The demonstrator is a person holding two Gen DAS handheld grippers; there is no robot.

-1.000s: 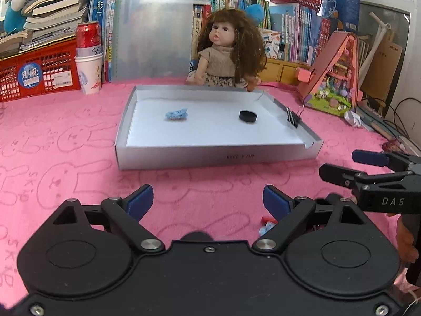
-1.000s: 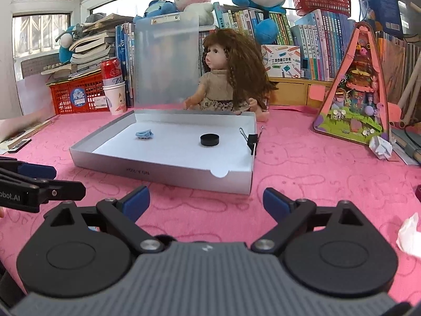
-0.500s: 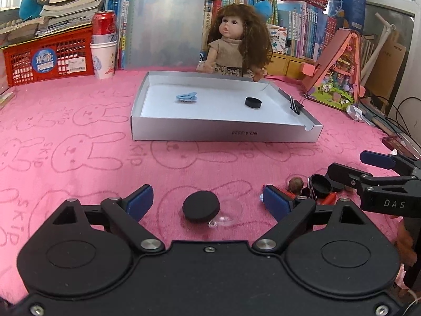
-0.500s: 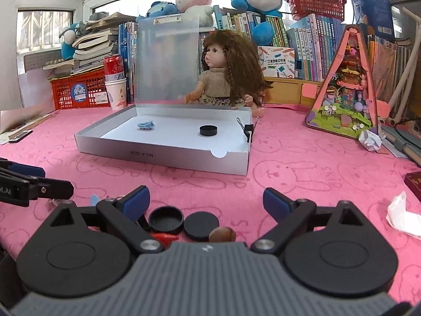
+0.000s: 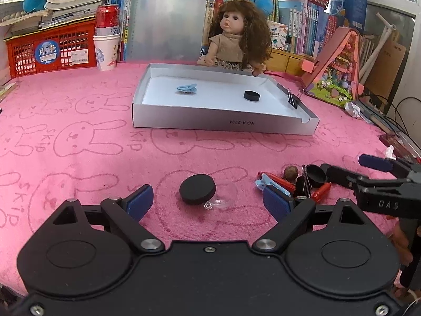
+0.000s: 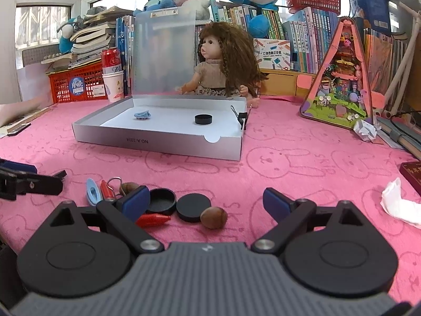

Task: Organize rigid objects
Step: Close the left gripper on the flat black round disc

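Note:
A shallow silver box (image 5: 223, 125) (image 6: 158, 139) lies on the pink cloth. It holds a blue hair clip (image 5: 186, 88), a black cap (image 5: 251, 95) and a binder clip (image 5: 293, 100) on its right wall. My left gripper (image 5: 208, 200) is open, with a black disc (image 5: 197, 193) and a clear suction cup (image 5: 217, 204) lying loose between its fingers. My right gripper (image 6: 206, 202) is also open over a black disc (image 6: 193, 206), an open black cap (image 6: 160, 200) and a brown nut (image 6: 213, 217). Red clips (image 6: 152, 220), a pale blue clip (image 6: 92, 191) and a second nut (image 6: 129, 186) lie to its left.
A doll (image 5: 236, 39) sits behind the box before a clear clipboard (image 5: 168, 18). A red basket (image 5: 52, 50) and a can in a paper cup (image 5: 106, 42) stand back left. A toy house (image 6: 339, 84) is at the right, crumpled tissue (image 6: 400, 206) near right.
Both grippers have drawn back from the box toward the near edge. The loose discs, clips and nuts, hidden before, now show between and beside the fingers. Both stay open.

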